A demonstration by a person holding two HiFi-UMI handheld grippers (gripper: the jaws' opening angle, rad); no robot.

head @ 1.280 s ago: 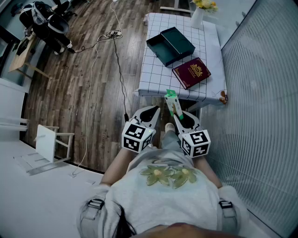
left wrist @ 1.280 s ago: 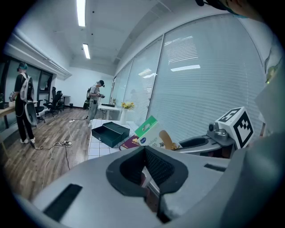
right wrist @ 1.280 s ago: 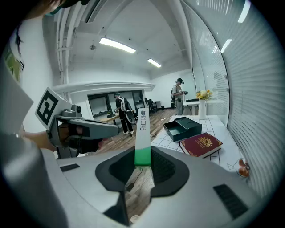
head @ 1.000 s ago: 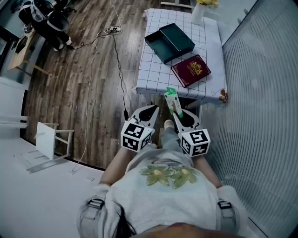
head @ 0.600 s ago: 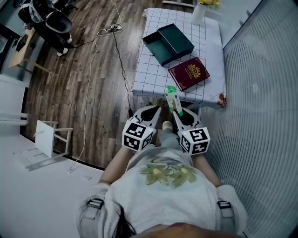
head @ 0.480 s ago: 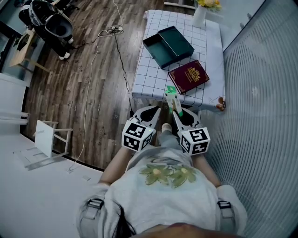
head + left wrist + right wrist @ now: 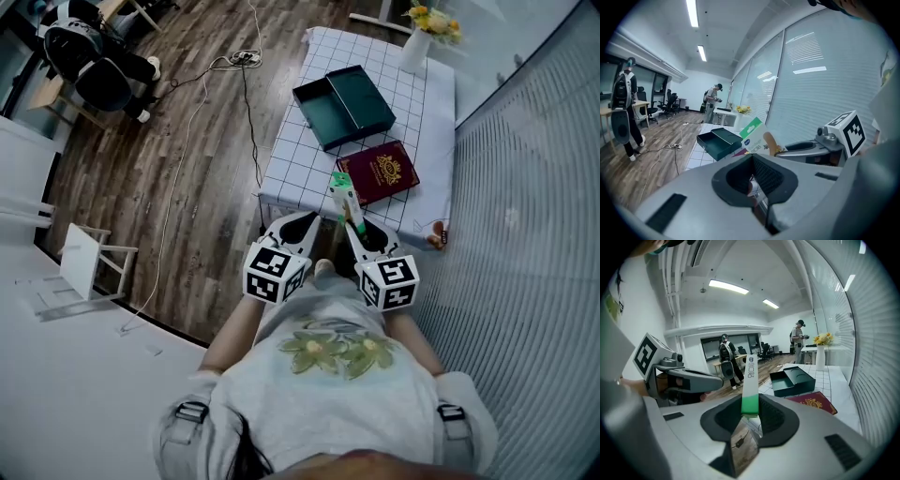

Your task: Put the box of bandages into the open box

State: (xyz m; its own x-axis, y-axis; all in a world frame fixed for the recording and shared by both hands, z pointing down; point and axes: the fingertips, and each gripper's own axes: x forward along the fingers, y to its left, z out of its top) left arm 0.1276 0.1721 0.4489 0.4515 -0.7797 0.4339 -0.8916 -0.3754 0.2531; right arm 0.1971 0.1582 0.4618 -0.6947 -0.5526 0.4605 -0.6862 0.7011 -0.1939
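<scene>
One box of bandages (image 7: 344,195) clamped in the right gripper (image 7: 355,229), left gripper (image 7: 299,226) closed and empty: carry phase, I'd say, next reaching toward twelve o'clock across the surface (image 7: 298,171) to the open box (image 7: 310,116).

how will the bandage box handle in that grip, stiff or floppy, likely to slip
Probably stiff enough: the bandage box stands straight up from the right gripper without bending. Likely light thin card, so a hard squeeze could crush it. Gripped by one end, it may pivot.

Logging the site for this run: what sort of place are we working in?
Probably an open-plan office: black office chairs, long ceiling strip lights, a glass partition wall with slatted blinds.
</scene>
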